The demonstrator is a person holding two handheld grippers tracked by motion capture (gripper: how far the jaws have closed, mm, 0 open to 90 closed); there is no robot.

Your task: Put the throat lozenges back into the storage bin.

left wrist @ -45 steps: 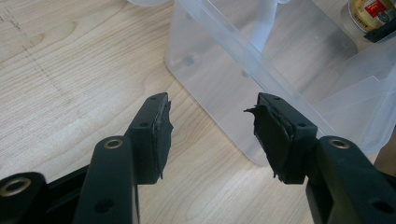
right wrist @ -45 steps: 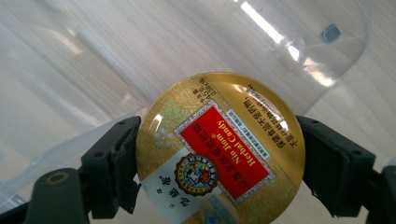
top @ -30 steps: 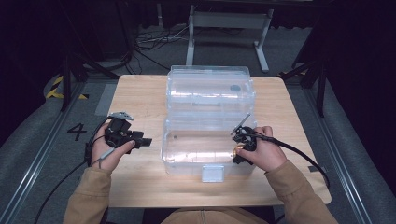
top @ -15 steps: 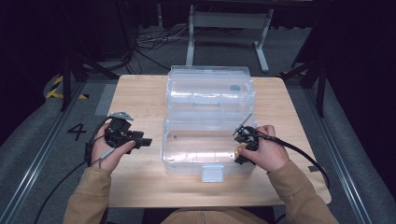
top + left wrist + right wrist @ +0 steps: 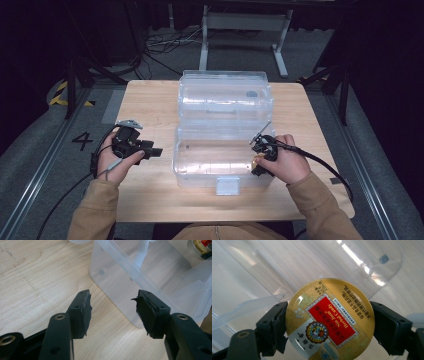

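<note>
A clear plastic storage box point(image 5: 200, 160) stands in the middle of the wooden table, its hinged lid point(image 5: 225, 95) laid open toward the far side. My right gripper point(image 5: 258, 160) is at the box's right end, shut on a round gold candy tin point(image 5: 256, 161) with a red label. In the right gripper view the tin point(image 5: 329, 317) sits between both jaws of that gripper point(image 5: 328, 322), over the clear plastic. My left gripper point(image 5: 156, 150) is left of the box, open and holding nothing. In the left gripper view that gripper point(image 5: 112, 312) points at the box's corner point(image 5: 117, 282).
The table point(image 5: 150, 105) has bare wood to the left and right of the box. A pale latch tab point(image 5: 227, 186) hangs at the box's near side. A cable point(image 5: 325, 167) trails from the right gripper. Stand legs point(image 5: 240, 30) and dark floor lie beyond the table.
</note>
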